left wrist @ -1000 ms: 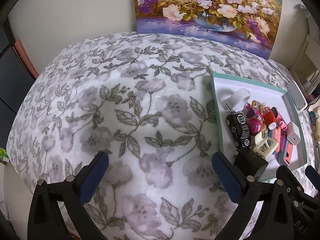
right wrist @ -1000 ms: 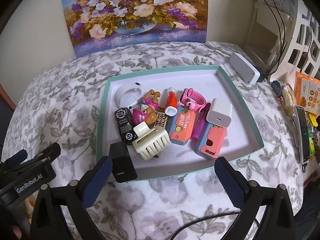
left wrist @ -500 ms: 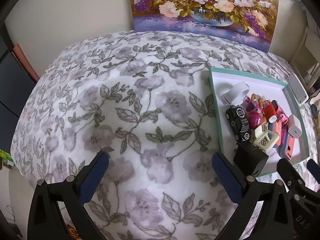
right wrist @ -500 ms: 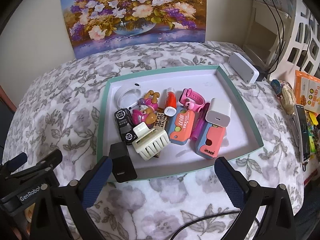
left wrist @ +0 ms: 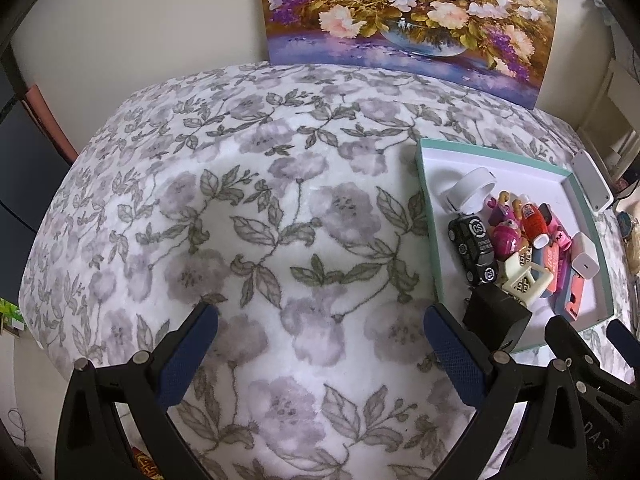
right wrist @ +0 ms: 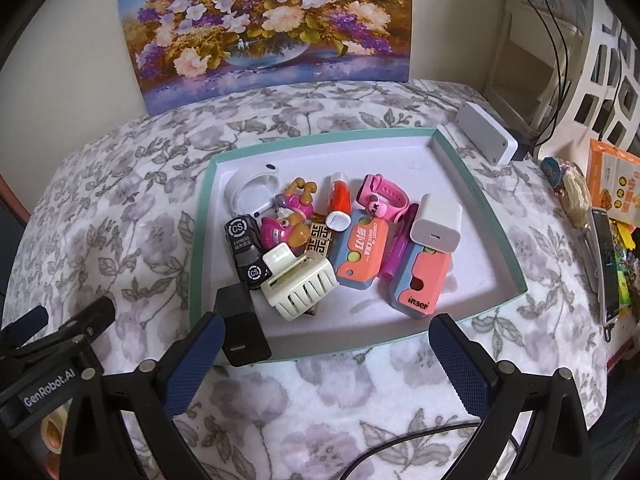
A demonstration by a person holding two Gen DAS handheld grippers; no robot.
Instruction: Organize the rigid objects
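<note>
Teal-rimmed and white inside, the shallow tray (right wrist: 480, 200) lies on a plush cloth (left wrist: 280, 200) printed with grey-lilac flowers. The right gripper (right wrist: 326, 350) hovers level just before the tray's near edge, its blue ribbed fingers (right wrist: 456, 356) spread wide with nothing between them; the black charger block (right wrist: 240, 328) leans on the tray's near left corner, just beside the left finger, though contact cannot be told. The left gripper (left wrist: 318, 344) hangs over bare cloth left of the tray, fingers (left wrist: 188, 356) equally wide apart and empty.

Inside the tray, toward its left half, hard plastic things lie heaped: a black toy car (right wrist: 245, 246), a cream ribbed hair claw (right wrist: 300, 284), a pink cartoon figure (right wrist: 286, 224), a white open case (right wrist: 252, 192), a red tube (right wrist: 340, 204), a pink watch (right wrist: 384, 198), two coral-and-blue boxy toys (right wrist: 362, 254), and a white charger cube (right wrist: 438, 222). Beyond the tray's far right corner lies a white rectangular box (right wrist: 486, 138). A flower painting (right wrist: 264, 24) stands behind the tray against the wall.
</note>
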